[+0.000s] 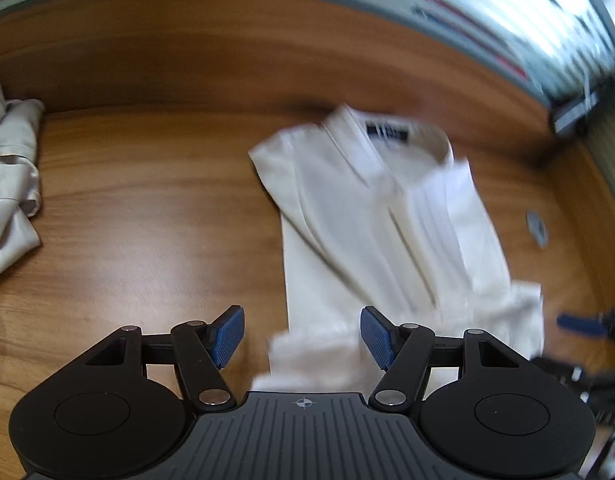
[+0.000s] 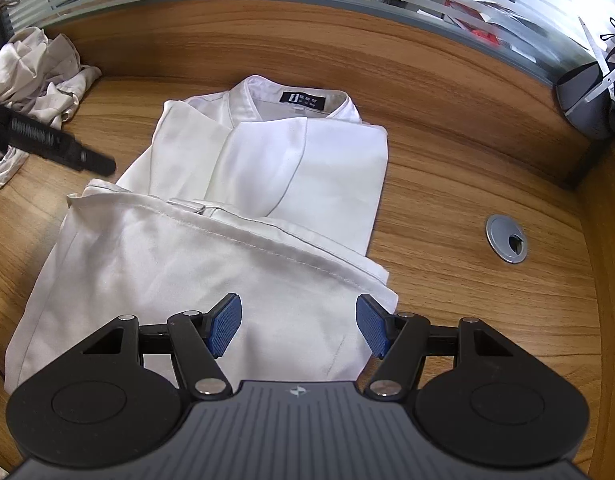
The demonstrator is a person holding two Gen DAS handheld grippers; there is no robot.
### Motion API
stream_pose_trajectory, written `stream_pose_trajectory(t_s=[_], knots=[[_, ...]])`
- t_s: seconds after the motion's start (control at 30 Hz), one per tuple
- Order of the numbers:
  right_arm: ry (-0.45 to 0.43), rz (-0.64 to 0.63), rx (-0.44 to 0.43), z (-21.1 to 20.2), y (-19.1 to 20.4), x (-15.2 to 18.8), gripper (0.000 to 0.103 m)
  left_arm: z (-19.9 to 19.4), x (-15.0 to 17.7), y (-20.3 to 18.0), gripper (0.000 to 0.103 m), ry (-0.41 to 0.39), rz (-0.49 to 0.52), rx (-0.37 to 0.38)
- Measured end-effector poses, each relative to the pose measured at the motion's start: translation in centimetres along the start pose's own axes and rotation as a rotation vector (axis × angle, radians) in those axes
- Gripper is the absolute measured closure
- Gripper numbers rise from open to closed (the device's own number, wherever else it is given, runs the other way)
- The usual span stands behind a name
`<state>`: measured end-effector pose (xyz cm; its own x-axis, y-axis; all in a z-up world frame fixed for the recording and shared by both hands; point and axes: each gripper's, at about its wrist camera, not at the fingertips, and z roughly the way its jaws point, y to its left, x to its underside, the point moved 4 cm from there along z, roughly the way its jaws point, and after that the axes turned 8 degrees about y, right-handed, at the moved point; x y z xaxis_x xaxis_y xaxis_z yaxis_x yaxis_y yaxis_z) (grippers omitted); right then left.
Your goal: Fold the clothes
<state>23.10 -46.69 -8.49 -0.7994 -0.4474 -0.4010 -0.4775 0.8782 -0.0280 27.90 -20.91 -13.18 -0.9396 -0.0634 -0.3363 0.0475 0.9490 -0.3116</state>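
Observation:
A white collared shirt (image 2: 235, 216) with a black neck label lies partly folded on the wooden table, its lower part folded up over the front. It also shows, blurred, in the left wrist view (image 1: 371, 232). My right gripper (image 2: 298, 326) is open and empty, just above the shirt's near part. My left gripper (image 1: 302, 336) is open and empty, over the shirt's near left edge. Part of the left gripper (image 2: 51, 144) shows at the left of the right wrist view. The right gripper's blue pad (image 1: 579, 326) shows at the right edge of the left wrist view.
A heap of crumpled pale clothes (image 2: 31, 80) lies at the far left; it also shows in the left wrist view (image 1: 7, 184). A grey cable grommet (image 2: 506, 239) sits in the table at the right. A wooden back wall (image 2: 307, 40) with a frosted glass panel above bounds the table.

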Motion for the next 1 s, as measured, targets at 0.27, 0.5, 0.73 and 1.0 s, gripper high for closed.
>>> stream_pose_trajectory(t_s=[0.27, 0.5, 0.73, 1.0], knots=[[0.01, -0.004, -0.004, 0.1, -0.3, 0.3, 0.033, -1.3, 1.8, 1.9, 0.036, 0.042, -0.09, 0.067], [0.016, -0.014, -0.013, 0.2, 0.0, 0.5, 0.033, 0.3, 4.9, 1.7, 0.036, 0.106, -0.138, 0.113], [0.006, -0.014, -0.011, -0.6, 0.0, 1.0, 0.033, 1.3, 3.9, 0.5, 0.041, 0.048, -0.084, 0.085], [0.012, 0.013, 0.005, -1.2, -0.7, 2.1, 0.033, 0.1, 3.0, -2.7, 0.092, -0.059, 0.127, 0.094]])
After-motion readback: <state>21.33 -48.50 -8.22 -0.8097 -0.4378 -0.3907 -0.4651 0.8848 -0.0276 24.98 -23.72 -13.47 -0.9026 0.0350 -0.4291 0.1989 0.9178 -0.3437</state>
